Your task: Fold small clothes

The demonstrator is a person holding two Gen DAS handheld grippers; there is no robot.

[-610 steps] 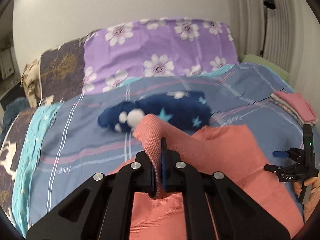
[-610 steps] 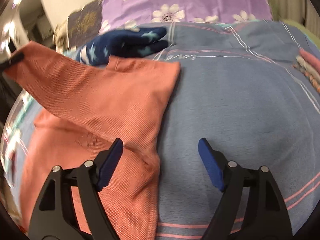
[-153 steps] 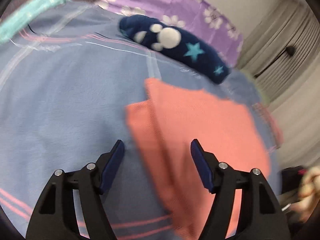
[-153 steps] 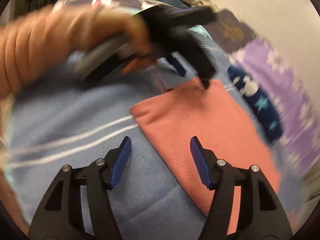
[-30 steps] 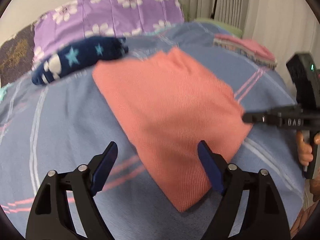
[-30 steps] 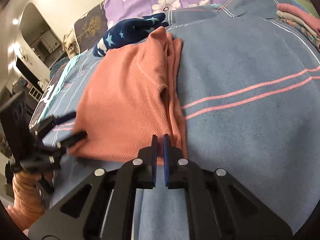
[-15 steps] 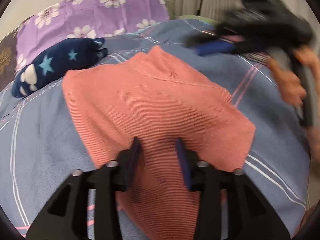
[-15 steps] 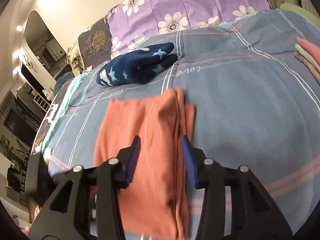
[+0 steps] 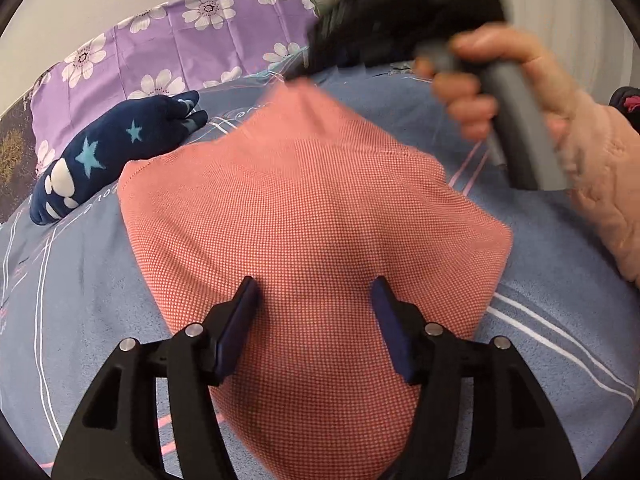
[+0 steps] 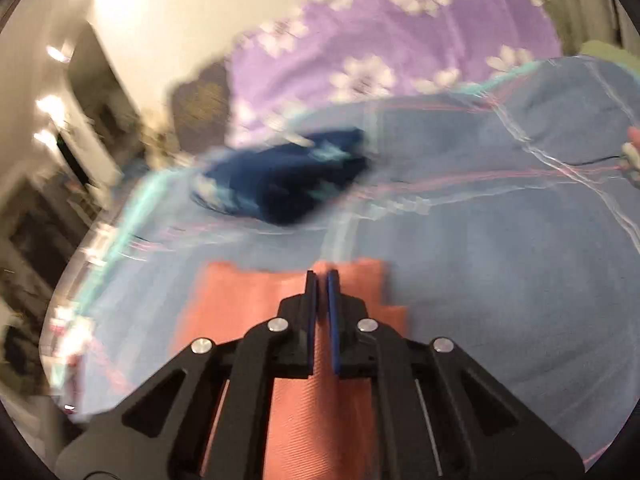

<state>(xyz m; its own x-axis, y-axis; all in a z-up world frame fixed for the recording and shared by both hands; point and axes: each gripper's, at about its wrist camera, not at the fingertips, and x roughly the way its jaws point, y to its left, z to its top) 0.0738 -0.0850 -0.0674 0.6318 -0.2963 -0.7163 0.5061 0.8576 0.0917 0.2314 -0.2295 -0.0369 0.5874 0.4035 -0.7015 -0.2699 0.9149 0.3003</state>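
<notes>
A folded salmon-pink garment (image 9: 304,216) lies on the blue striped bedspread (image 9: 72,280). My left gripper (image 9: 314,312) is open, its fingers straddling the near part of the garment. My right gripper shows in the left wrist view as a blurred black body (image 9: 400,12) held over the garment's far corner. In the right wrist view my right gripper (image 10: 322,280) has its jaws shut over the garment's far edge (image 10: 248,300); the blur hides whether cloth is pinched.
A navy garment with stars (image 9: 108,148) lies at the far left, in front of a purple flowered pillow (image 9: 192,44). The person's right hand and pink sleeve (image 9: 600,184) are at the right. Room furniture is blurred at the left of the right wrist view.
My left gripper has opened wider and sits further over the garment. My right gripper has closed and moved fast to the garment's far edge.
</notes>
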